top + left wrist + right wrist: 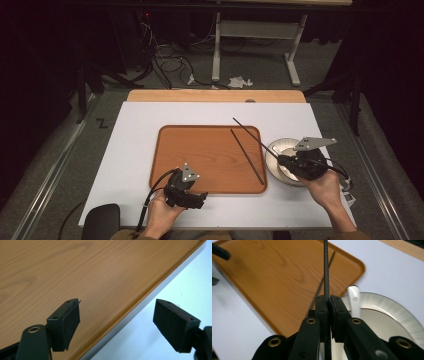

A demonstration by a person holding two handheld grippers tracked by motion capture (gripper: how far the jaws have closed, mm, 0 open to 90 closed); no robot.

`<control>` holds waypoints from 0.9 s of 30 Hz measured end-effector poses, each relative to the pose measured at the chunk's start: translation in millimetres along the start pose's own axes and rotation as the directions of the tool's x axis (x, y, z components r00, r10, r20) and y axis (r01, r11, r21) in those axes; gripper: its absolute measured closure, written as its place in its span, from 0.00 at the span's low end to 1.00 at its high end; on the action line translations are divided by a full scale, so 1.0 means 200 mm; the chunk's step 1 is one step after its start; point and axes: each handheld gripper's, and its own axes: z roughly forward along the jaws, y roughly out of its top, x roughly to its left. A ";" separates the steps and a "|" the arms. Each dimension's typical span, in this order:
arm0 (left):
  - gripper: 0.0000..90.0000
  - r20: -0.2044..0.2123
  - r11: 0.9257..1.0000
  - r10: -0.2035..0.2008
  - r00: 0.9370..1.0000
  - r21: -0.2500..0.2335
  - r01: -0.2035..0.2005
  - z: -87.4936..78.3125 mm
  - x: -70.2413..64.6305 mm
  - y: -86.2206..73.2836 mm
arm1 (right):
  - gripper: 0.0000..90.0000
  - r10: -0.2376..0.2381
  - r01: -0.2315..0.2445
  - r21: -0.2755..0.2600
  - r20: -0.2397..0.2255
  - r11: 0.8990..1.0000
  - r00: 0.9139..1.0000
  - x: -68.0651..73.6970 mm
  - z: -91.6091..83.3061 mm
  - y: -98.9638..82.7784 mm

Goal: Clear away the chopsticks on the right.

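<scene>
Pinching one black chopstick (326, 270) between closed right gripper (329, 315) jaws, above the white plate (274, 148). Aiming it level beside its twin (247, 156) lying on the wooden tray (200, 150). Hovering left gripper (117, 322), jaws apart, over the tray's near edge.

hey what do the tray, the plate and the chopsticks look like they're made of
Tray: wood or wood-look laminate, with visible grain and a smooth satin sheen.
Plate: white and glossy, likely ceramic or melamine.
Chopsticks, one in the right gripper, one on the tray: thin, black, matte; plastic or lacquered wood, can't tell.
</scene>
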 end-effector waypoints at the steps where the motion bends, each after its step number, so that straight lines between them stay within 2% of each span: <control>1: 0.24 0.001 1.000 -0.001 1.000 0.002 0.001 0.00 0.00 0.00 | 0.96 -0.007 0.007 0.001 -0.001 1.000 1.000 0.01 0.00 0.00; 6: 0.24 0.001 1.000 0.004 1.000 0.006 -0.004 0.01 0.00 0.00 | 0.96 -0.025 0.025 0.002 -0.028 1.000 0.999 0.07 0.04 0.01; 9: 0.24 0.000 1.000 0.000 1.000 0.005 0.000 0.00 0.00 0.00 | 0.96 -0.029 0.030 0.021 -0.039 0.999 0.999 0.10 0.08 0.02; 15: 0.24 -0.002 1.000 0.005 1.000 0.006 -0.005 0.01 0.00 0.00 | 0.96 -0.045 0.051 0.090 -0.069 0.995 0.997 0.17 0.21 0.01; 21: 0.24 0.000 1.000 0.007 1.000 0.011 -0.007 0.01 0.00 0.00 | 0.96 -0.062 0.071 0.172 -0.055 0.983 0.997 0.21 0.34 -0.01; 27: 0.24 0.000 1.000 0.004 1.000 0.009 -0.004 0.01 0.00 0.00 | 0.95 -0.056 0.063 0.217 -0.039 0.974 0.998 0.22 0.43 -0.01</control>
